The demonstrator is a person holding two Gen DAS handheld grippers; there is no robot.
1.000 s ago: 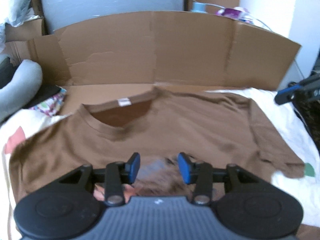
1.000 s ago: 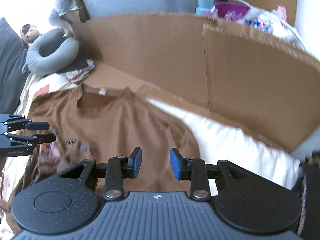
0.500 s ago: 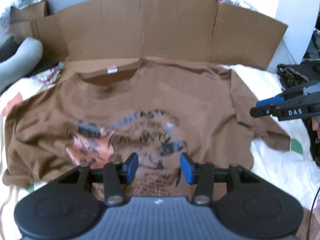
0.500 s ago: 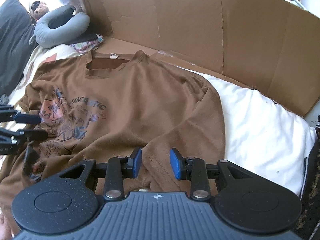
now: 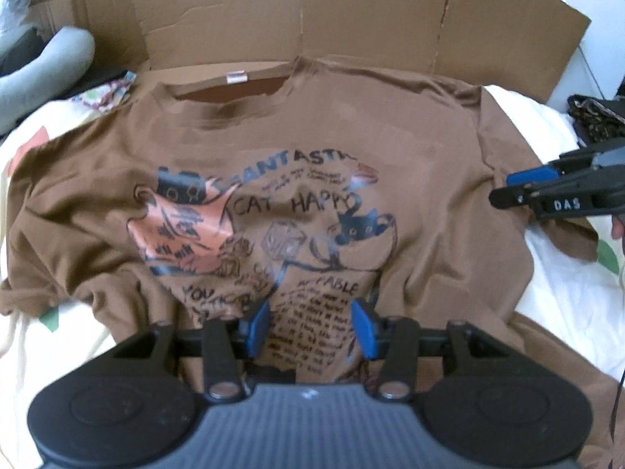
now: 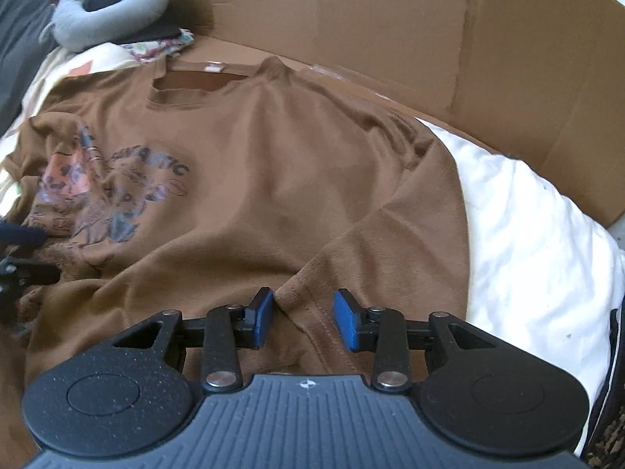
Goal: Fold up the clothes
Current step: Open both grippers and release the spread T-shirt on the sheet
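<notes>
So far nothing is folded: the brown short-sleeved cotton T-shirt with the cat print (image 5: 312, 148) lies spread face up on the white quilted bed cover (image 6: 527, 242), collar toward the flattened brown cardboard sheet (image 5: 297, 11) that stands behind it, both sleeves out to the sides and the cloth rumpled in places. I judge this to be the very start of the job; every fold is left to do, sleeves first by the look of it. My left claw (image 5: 310, 328) hangs above the lower part of the print with its blue pads apart and nothing between them but air, the shirt lying below. My right claw (image 6: 304, 318) is likewise released, its pads standing apart over the stitched hem of the sleeve on that side; whether they touch the cloth I cannot tell. In the left wrist view that right claw comes in from the edge beside the same sleeve. As for containers, I see none that holds anything: the cardboard is opened out flat, a wall and not a box. A grey U-shaped neck pillow (image 6: 109, 8) rests at the far corner of the bed, well apart from the shirt.
</notes>
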